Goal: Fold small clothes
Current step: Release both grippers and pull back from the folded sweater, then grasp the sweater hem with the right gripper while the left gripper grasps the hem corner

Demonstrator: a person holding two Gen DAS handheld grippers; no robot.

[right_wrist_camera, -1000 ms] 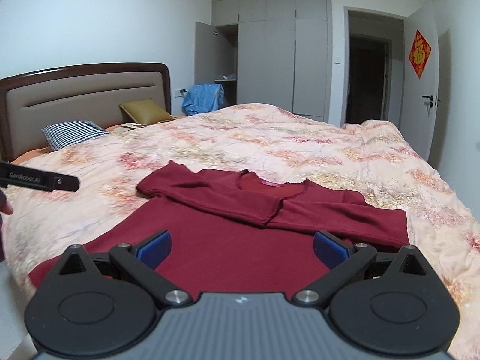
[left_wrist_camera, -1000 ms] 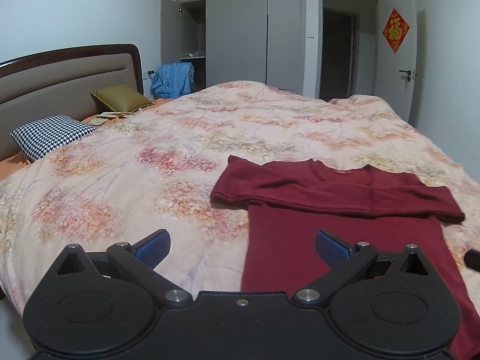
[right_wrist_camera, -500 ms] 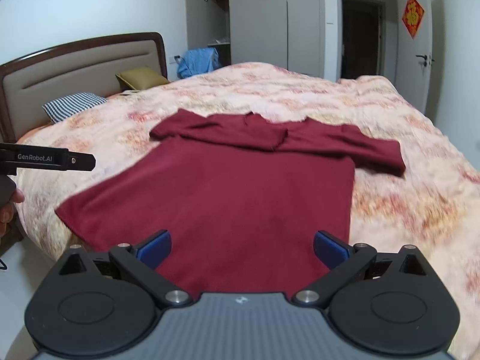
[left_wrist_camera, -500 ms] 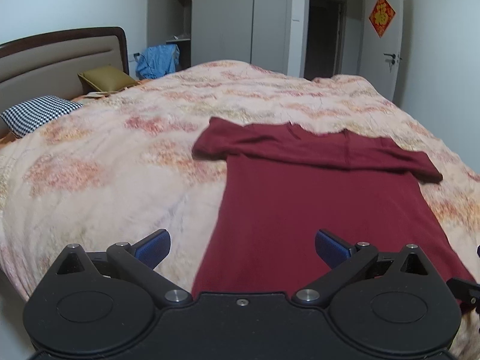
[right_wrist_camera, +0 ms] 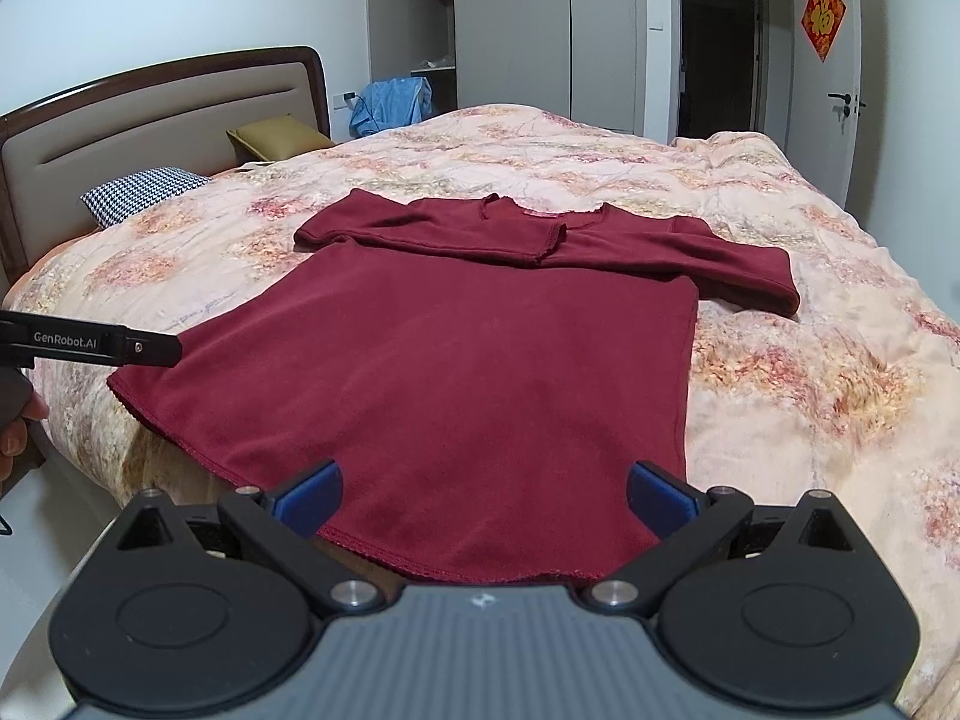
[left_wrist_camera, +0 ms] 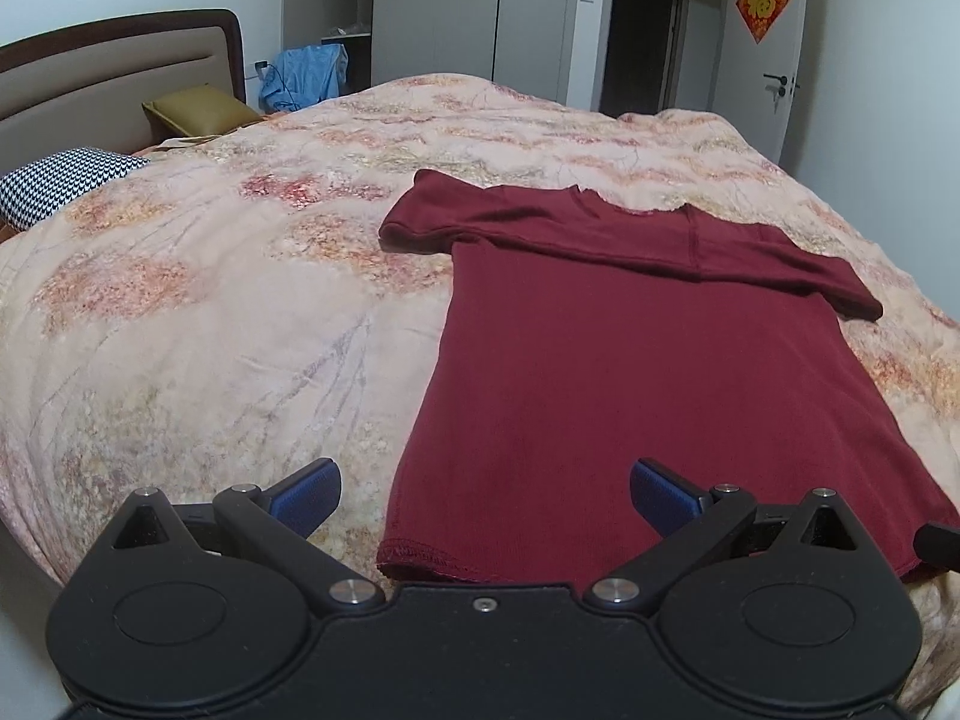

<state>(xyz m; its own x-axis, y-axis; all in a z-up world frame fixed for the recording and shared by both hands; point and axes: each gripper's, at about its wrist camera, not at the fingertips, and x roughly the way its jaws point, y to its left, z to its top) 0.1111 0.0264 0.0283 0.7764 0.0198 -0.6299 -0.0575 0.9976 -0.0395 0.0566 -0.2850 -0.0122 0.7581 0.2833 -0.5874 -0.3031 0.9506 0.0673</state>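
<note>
The maroon long-sleeved top (left_wrist_camera: 606, 372) lies flat on the floral quilt (left_wrist_camera: 198, 324), hem toward me and neckline away, so its long axis runs straight out from both tools; both sleeves are already folded across the chest.

On my left, the left gripper (left_wrist_camera: 483, 495) hangs over the near edge of the bed with its blue pads spread wide and nothing between them; the hem's left corner (left_wrist_camera: 399, 564) sits just ahead, inside its span. To the right, the right gripper (right_wrist_camera: 483, 495) is likewise spread and empty, centred over the hem's right half (right_wrist_camera: 540, 570). I judge each tool about equally near its own corner, so the next move looks like a two-handed pinch at the hem, carried up toward the collar (right_wrist_camera: 540, 213).

The quilt is soft and puffy, so the pads may catch bedding along with the knit. Across the room from left: padded headboard (right_wrist_camera: 150, 126), houndstooth pillow (right_wrist_camera: 141, 192), olive cushion (right_wrist_camera: 279, 135), blue garment (right_wrist_camera: 393, 99) by the open wardrobe (right_wrist_camera: 510, 30), then a dark doorway (right_wrist_camera: 723, 54) and a white door with a red ornament (right_wrist_camera: 823, 16).
</note>
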